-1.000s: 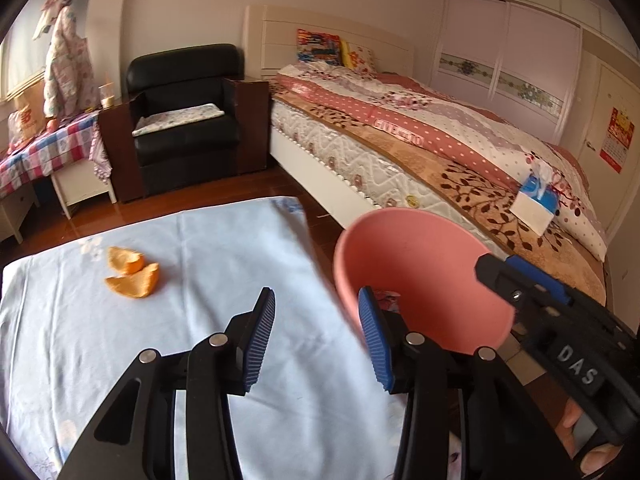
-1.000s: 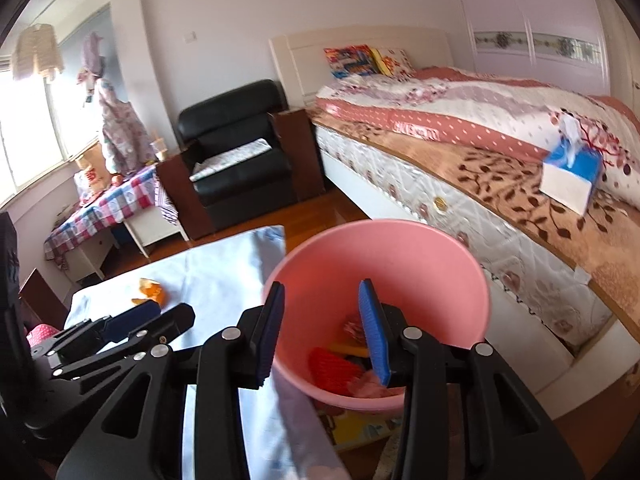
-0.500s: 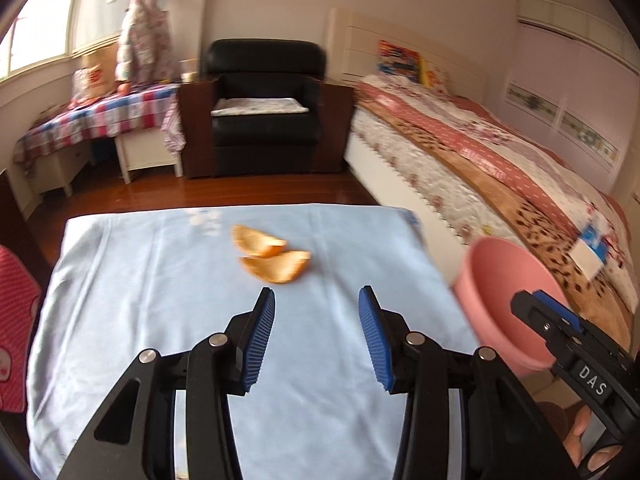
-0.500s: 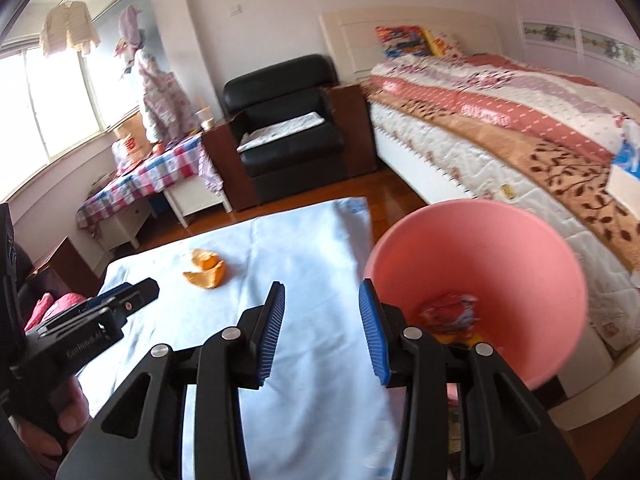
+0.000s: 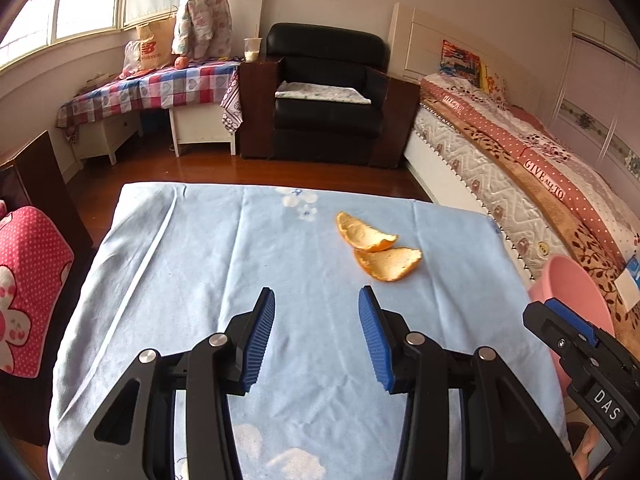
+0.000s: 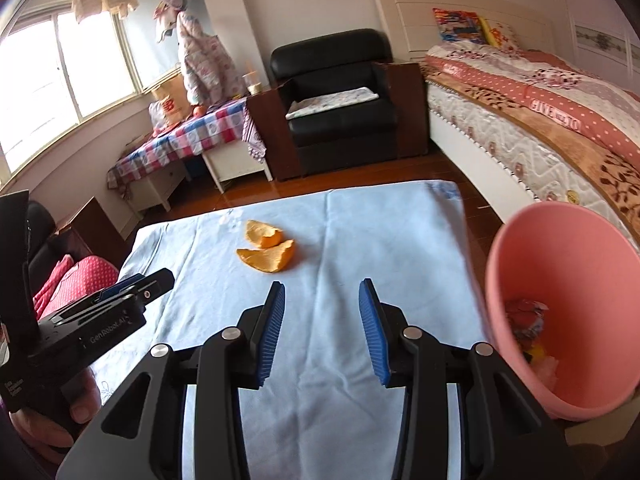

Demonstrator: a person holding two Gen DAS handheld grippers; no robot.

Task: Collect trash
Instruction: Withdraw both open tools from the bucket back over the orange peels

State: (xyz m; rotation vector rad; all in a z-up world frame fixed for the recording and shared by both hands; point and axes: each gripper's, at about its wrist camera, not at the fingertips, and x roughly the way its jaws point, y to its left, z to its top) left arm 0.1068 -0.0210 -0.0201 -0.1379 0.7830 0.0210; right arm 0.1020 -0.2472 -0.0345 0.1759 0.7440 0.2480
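Note:
Two orange peels (image 5: 378, 246) (image 6: 266, 248) lie side by side on a table covered with a light blue cloth (image 5: 208, 280) (image 6: 380, 232). My left gripper (image 5: 316, 302) hovers over the cloth a short way before the peels, open, nothing between its blue pads. My right gripper (image 6: 321, 296) is also open and empty, over the cloth with the peels ahead to its left. A pink bin (image 6: 560, 300) (image 5: 572, 292) stands off the table's right side, tilted toward me, with wrappers inside.
A bed (image 5: 520, 168) runs along the right beyond the bin. A black armchair (image 5: 328, 100) and a checked side table (image 5: 152, 88) stand behind the table. A red dotted cushion (image 5: 24, 280) sits at the left. A person's hand (image 6: 52, 420) holds the left gripper.
Both grippers swung left from the pink bin to over the blue cloth. The peels now lie just ahead and the bin sits at the right edge. Jaw openings are unchanged.

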